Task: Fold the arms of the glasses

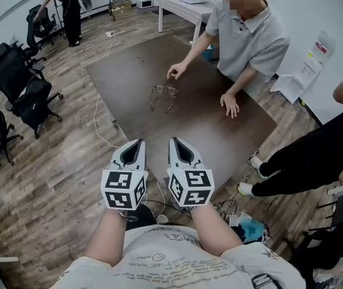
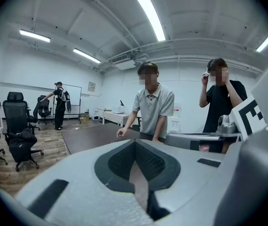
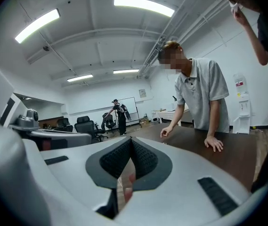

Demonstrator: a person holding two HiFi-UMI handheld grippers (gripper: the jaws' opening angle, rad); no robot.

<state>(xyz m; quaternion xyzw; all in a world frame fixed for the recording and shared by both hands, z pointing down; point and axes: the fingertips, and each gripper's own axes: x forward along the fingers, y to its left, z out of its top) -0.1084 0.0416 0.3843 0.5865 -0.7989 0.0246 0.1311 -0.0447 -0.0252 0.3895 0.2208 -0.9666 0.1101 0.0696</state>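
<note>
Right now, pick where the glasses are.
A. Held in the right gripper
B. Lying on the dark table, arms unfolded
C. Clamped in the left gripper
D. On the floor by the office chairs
B: the glasses lie on the dark table with arms spread, near the hand of a person in a grey shirt; the left gripper and right gripper are shut and empty.
</note>
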